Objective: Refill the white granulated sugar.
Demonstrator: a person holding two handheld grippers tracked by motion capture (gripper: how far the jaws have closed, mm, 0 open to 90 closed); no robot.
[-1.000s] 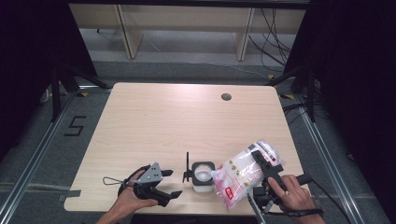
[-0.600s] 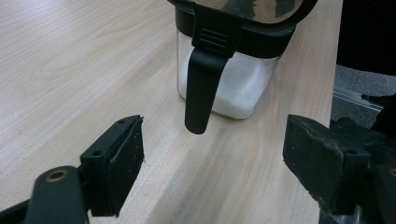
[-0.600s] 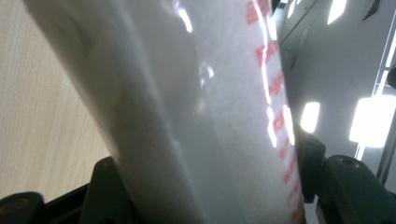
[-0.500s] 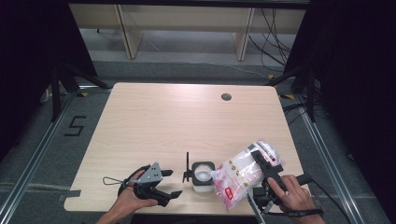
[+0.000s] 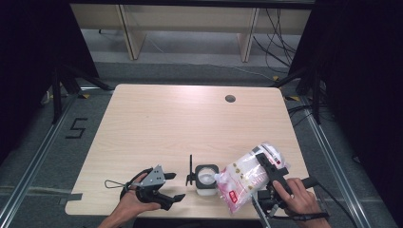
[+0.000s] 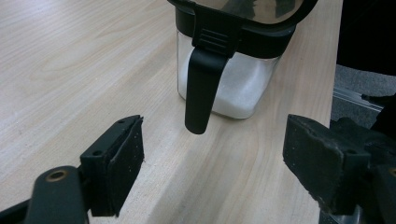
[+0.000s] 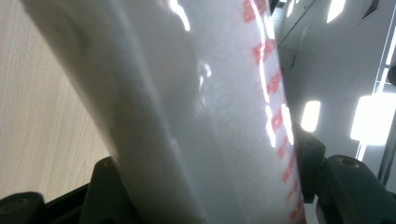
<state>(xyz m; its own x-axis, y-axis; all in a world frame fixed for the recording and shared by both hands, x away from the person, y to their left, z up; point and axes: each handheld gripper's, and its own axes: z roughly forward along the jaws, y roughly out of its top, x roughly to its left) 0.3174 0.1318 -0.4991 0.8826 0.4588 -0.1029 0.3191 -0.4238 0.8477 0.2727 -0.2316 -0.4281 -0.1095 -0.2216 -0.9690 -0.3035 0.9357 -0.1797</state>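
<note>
Pouring: granule bag [image 5: 244, 179] tilted, mouth at canister [image 5: 206, 179] near worktop [image 5: 190, 118] front edge
Right hand-held gripper [image 5: 267, 164]: grasping bag
Left hand-held gripper [image 6: 212, 158]: released, facing canister latch [image 6: 201, 88]
Next: likely steeper tilt, mouth over opening

We are counting two grippers, the left gripper [image 5: 167, 186] and the right gripper [image 5: 273, 172], each in one hand, so two hands. We are seeing one bag [image 5: 244, 178] of white grains, one clear jar [image 5: 206, 179] with a black lid, and one table [image 5: 180, 123].
</note>
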